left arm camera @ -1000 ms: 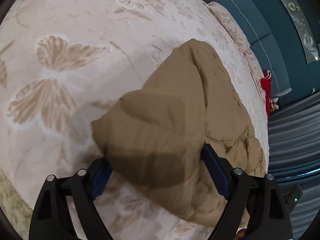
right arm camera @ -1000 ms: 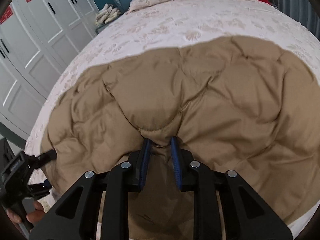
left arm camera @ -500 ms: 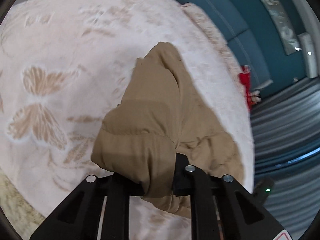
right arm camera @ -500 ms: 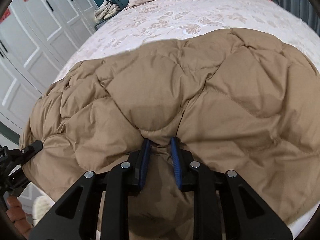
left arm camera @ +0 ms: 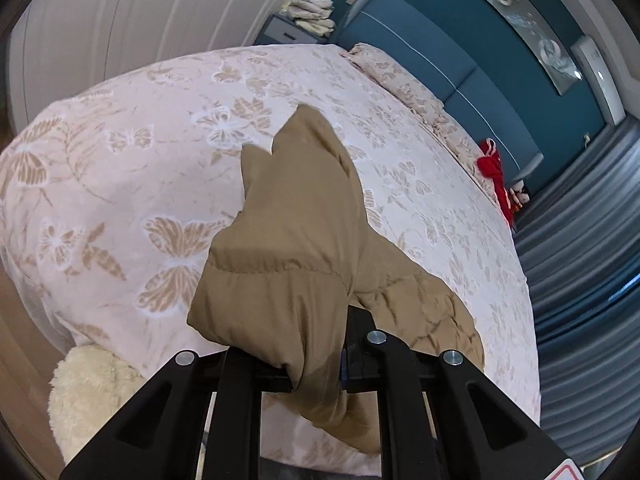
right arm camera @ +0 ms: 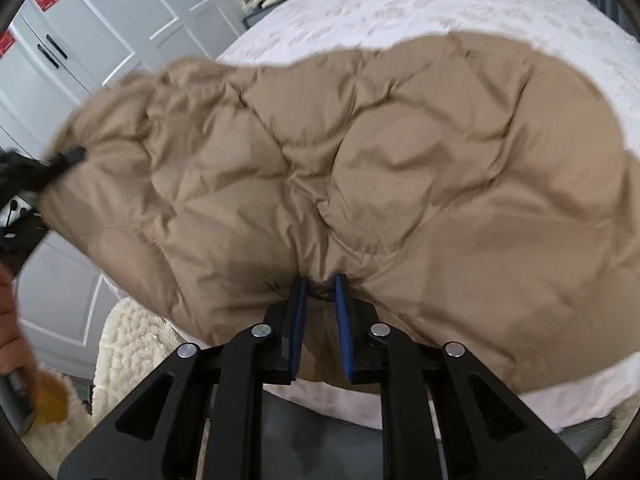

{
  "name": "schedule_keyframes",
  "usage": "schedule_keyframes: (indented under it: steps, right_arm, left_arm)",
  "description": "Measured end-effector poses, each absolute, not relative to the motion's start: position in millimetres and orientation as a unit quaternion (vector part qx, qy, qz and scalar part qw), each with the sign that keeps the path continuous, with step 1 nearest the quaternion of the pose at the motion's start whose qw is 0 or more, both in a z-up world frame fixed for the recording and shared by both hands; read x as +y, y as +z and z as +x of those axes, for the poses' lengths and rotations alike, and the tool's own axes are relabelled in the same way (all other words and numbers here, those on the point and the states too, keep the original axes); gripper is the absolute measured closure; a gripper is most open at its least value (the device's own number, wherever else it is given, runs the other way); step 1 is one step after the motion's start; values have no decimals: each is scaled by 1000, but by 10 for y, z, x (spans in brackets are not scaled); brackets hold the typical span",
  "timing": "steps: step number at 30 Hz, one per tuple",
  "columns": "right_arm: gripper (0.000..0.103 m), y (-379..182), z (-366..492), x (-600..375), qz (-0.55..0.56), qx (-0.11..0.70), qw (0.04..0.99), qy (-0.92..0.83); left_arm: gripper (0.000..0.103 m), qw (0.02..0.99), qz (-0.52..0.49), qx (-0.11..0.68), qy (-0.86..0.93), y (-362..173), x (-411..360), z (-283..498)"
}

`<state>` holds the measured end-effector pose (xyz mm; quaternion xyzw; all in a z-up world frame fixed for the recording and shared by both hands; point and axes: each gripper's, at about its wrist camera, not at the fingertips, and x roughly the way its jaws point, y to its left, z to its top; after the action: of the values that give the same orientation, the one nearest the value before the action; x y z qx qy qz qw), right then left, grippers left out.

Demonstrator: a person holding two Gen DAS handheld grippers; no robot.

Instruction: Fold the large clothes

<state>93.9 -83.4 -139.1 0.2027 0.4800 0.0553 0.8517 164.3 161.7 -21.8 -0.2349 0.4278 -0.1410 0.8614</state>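
A tan quilted jacket (right arm camera: 380,168) lies spread over the bed. My right gripper (right arm camera: 321,294) is at its near edge. Its jaws are closing, and the blue pads (right arm camera: 298,320) pinch a fold of fabric at their tips. In the left wrist view the jacket's end (left arm camera: 288,240) hangs raised above the bedspread. My left gripper (left arm camera: 316,364) is shut on it, and the cloth drapes over and hides the fingertips. That left gripper (right arm camera: 74,156) also shows at the right wrist view's far left, clamped on the jacket's lifted corner, with a person's hand (right arm camera: 10,320) below it.
The bed (left arm camera: 120,184) has a pale butterfly-print cover and pillows (left arm camera: 404,84) against a blue headboard (left arm camera: 420,36). A red item (left arm camera: 494,168) lies near the pillows. White wardrobe doors (right arm camera: 92,40) stand left of it. A fluffy cream rug (left arm camera: 88,396) lies at its near corner.
My left gripper has shut on the jacket's end and lifted it off the bed. The right gripper has shifted sideways with its fold, and the jacket's left side now hangs off the bed's edge.
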Motion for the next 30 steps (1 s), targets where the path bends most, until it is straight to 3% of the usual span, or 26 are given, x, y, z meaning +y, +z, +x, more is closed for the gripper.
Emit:
schedule_keyframes:
  steps: [8,12,18,30]
  right_arm:
    - [93,-1600,1054,-1012,259,480,835,71]
    - [92,-1312,778,-1299,300,469,828,69]
    - [90,-715,186,-1890,210,443,871,-15]
    - [90,-708,-407,-2722,233,433,863,-116]
  left_arm:
    - [92,874,-167,400,-222,113,948,1334]
    - [92,876,-126,392,-252,272,539,1273]
    - [92,863,-75,403,-295,323,-173,1164]
    - [92,791,19,489,-367,-388,-1530,802]
